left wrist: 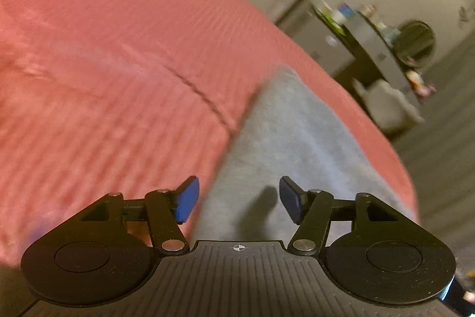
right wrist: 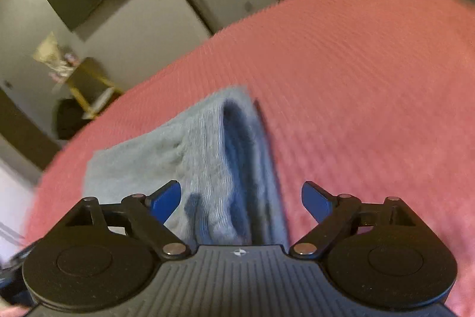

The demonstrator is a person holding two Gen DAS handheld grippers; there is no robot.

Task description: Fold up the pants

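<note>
Left wrist view shows the left gripper (left wrist: 239, 199) at the bottom of the frame with its blue pads (left wrist: 187, 202) spread apart and nothing pinched between them. Gray pants (left wrist: 285, 144) lie on a pink bedspread (left wrist: 118, 49), running from the bottom middle up toward the center right. Right wrist view shows the right gripper (right wrist: 241, 202) with its pads wide apart too, holding nothing. Here the pants (right wrist: 190, 156) sit folded in the lower middle of the frame, with layers stacked along their right edge. Both pictures are blurry.
</note>
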